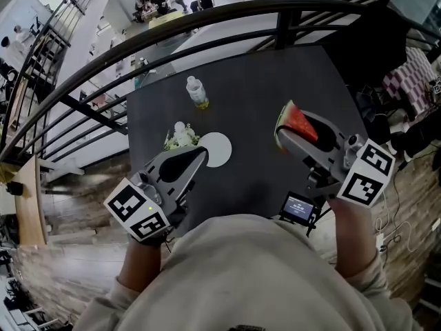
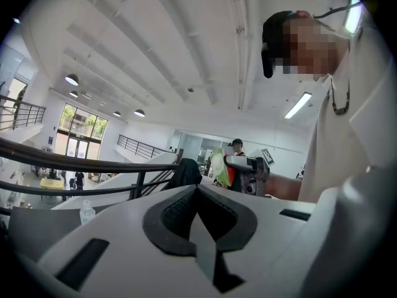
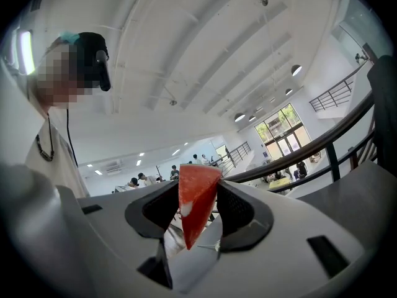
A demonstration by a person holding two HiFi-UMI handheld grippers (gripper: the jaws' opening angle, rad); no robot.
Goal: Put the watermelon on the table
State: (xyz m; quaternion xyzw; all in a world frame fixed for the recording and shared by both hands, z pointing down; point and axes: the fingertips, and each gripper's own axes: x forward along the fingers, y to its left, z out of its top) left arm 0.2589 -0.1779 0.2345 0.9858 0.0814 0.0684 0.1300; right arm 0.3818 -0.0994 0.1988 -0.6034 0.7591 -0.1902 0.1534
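A wedge of watermelon (image 1: 296, 121), red flesh with a green rind, is clamped between the jaws of my right gripper (image 1: 284, 134), which hangs above the right part of the dark table (image 1: 255, 81). In the right gripper view the red wedge (image 3: 195, 213) stands point-down between the two dark pads of the right gripper (image 3: 196, 194). My left gripper (image 1: 199, 155) hovers over the table's near left part, jaws together with nothing in them. In the left gripper view the pads of the left gripper (image 2: 197, 191) meet, and the watermelon (image 2: 219, 166) shows beyond.
On the table stand a small plastic bottle (image 1: 197, 92), a white round plate (image 1: 219, 150) and a white-and-green bunch (image 1: 180, 138) beside it. A black railing (image 1: 207, 19) curves behind the table. A small screen device (image 1: 299, 207) sits at the near edge.
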